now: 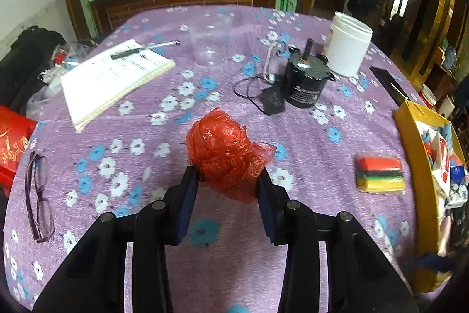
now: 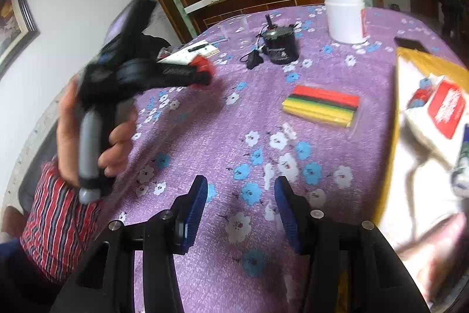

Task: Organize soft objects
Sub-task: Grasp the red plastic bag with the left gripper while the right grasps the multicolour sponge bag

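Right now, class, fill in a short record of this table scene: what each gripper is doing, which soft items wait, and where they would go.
left gripper: pads pressing a crumpled red plastic bag
right gripper: open, nothing between its pads
waiting item: striped red, black and yellow sponge pack, lying on the purple floral tablecloth
likely destination: yellow cardboard box at the table's right edge

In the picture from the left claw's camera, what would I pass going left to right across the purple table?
Glasses → open notebook → crumpled red plastic bag, between the left claw fingers → black cylinder device → striped sponge pack → yellow box at the table's edge.
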### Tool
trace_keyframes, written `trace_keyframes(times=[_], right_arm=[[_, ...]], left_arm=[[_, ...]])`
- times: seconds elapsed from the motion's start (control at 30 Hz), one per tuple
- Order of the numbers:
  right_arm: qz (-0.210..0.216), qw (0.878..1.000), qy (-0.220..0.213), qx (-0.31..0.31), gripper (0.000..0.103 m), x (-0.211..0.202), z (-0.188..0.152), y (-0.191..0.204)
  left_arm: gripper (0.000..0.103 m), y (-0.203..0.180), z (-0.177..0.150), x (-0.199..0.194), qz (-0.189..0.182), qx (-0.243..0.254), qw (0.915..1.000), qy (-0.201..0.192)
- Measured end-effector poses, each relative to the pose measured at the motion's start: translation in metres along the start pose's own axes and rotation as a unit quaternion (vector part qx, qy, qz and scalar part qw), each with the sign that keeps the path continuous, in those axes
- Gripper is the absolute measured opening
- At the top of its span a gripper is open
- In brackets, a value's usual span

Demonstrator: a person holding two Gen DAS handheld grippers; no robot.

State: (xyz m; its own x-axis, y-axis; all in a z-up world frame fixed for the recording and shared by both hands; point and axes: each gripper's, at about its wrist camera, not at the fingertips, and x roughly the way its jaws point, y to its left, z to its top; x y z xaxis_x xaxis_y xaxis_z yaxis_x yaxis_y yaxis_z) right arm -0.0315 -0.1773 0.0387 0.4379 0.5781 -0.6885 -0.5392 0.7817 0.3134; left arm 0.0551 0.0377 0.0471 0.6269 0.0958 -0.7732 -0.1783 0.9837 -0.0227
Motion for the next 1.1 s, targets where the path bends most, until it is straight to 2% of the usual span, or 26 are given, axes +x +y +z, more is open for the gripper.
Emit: trace_keyframes(times=[0.07, 0.13, 0.17, 0.2, 0.3, 0.43, 0.57, 0.73, 0.83, 0.9, 0.93, 1.0, 1.03, 1.1], right_arm=[[0.002, 1.0, 0.003, -0.004, 0.051, -0.01, 0.014, 0.002], [-0.021, 1.0, 0.003, -0.01, 0.051, -0.017, 0.032, 0.0], [-0.031, 0.999, 0.006, -0.012, 0.054, -0.018, 0.043, -0.003], [-0.038, 0.999, 0.011, -0.014, 0.062, -0.016, 0.052, -0.006], [-0.07, 0.997, 0.038, -0.006, 0.065, 0.006, 0.082, -0.028], [-0.111, 0.99, 0.081, 0.039, 0.065, 0.048, 0.113, -0.065], [-0.124, 0.984, 0.104, 0.071, 0.065, 0.071, 0.127, -0.084], [-0.14, 0.976, 0.148, 0.074, 0.065, 0.1, 0.128, -0.089], [-0.118, 0.975, 0.166, 0.086, 0.065, 0.104, 0.119, -0.089], [-0.083, 0.977, 0.169, 0.097, 0.066, 0.098, 0.112, -0.086], [-0.049, 0.978, 0.172, 0.105, 0.067, 0.093, 0.105, -0.081], [-0.008, 0.979, 0.181, 0.099, 0.066, 0.088, 0.096, -0.071], [0.0, 0.979, 0.184, 0.085, 0.066, 0.086, 0.091, -0.063], [-0.015, 0.982, 0.185, 0.044, 0.066, 0.082, 0.082, -0.044]], left_arm=[[0.037, 0.004, 0.0, 0.005, -0.021, -0.01, 0.9997, 0.004], [0.037, 0.008, 0.001, 0.006, -0.041, -0.018, 0.999, 0.003], [0.037, 0.008, 0.001, 0.006, -0.041, -0.016, 0.999, 0.001], [0.037, 0.008, 0.001, 0.006, -0.042, -0.015, 0.999, -0.004], [0.037, 0.009, 0.0, 0.004, -0.049, -0.018, 0.9986, -0.008], [0.037, 0.007, 0.0, 0.002, -0.041, -0.01, 0.999, -0.016], [0.037, 0.002, -0.001, 0.001, -0.042, 0.001, 0.9989, -0.019], [0.037, 0.0, -0.002, -0.001, -0.046, 0.007, 0.9987, -0.021], [0.037, 0.002, -0.002, -0.001, -0.051, 0.003, 0.9985, -0.019], [0.037, 0.002, -0.002, -0.001, -0.054, 0.0, 0.9984, -0.019], [0.037, 0.003, -0.002, -0.001, -0.056, -0.001, 0.9982, -0.019], [0.037, 0.004, -0.002, -0.001, -0.06, -0.004, 0.9981, -0.017], [0.037, 0.004, -0.002, -0.001, -0.061, -0.005, 0.998, -0.016], [0.037, 0.004, -0.002, 0.0, -0.06, -0.004, 0.9981, -0.014]])
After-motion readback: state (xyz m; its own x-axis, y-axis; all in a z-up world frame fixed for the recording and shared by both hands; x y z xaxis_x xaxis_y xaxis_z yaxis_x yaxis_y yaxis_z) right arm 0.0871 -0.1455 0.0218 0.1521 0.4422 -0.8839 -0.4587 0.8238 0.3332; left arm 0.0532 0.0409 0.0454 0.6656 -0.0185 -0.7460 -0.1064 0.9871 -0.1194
